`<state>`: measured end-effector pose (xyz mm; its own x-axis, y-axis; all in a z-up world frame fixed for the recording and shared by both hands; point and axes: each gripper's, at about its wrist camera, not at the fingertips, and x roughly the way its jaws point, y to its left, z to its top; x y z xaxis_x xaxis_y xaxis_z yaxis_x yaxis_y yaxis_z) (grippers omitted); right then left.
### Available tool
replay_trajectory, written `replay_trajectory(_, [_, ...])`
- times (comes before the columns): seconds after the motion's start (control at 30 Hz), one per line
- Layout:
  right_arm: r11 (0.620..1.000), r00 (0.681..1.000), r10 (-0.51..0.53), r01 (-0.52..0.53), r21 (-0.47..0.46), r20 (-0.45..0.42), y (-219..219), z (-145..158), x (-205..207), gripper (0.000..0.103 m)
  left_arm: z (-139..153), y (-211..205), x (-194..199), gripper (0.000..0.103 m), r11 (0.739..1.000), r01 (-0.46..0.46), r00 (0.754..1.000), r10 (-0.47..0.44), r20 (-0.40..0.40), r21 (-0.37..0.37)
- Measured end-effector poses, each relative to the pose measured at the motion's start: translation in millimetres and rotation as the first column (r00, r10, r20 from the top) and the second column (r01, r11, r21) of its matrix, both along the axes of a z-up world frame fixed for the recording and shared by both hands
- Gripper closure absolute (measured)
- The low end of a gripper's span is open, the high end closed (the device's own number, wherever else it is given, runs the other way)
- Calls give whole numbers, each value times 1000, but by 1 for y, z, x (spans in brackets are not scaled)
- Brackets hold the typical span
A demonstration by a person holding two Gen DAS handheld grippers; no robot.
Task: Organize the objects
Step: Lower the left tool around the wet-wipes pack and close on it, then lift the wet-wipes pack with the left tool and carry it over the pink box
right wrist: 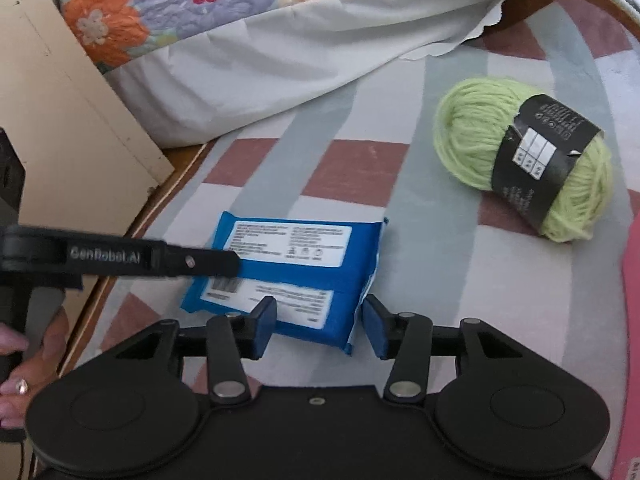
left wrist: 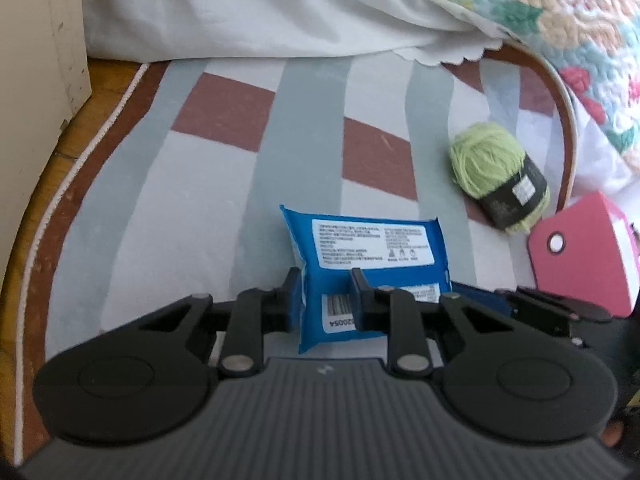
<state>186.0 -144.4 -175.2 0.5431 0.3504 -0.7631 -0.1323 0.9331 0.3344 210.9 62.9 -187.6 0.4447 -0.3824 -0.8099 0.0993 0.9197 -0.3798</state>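
Open rug [right wrist: 460,280] between packet [right wrist: 296,276] and yarn [right wrist: 520,156]

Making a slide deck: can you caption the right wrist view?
Right hand-held gripper open around a blue wet-wipes pack on a striped rug, green yarn skein nearby.

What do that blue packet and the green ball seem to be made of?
The blue packet looks like thin, glossy plastic film: it creases, has crimped, serrated end seals and carries white printed labels. It is probably a soft pack, though its contents are not visible. The green ball looks like matte, fuzzy yarn, wool or acrylic, with wound strands visible under a dark paper band.
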Motion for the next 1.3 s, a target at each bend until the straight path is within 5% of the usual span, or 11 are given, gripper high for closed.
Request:
replay_trajectory(0.47, [1000, 999, -16, 17, 6, -46, -3, 8, -36, 49, 15, -16, -45, 80, 1000, 27, 998, -26, -49, 12])
replay_trajectory(1.3, [995, 996, 86, -87, -44, -38, 12, 107, -130, 36, 127, -38, -143, 80, 964, 236, 970, -242, 28, 125])
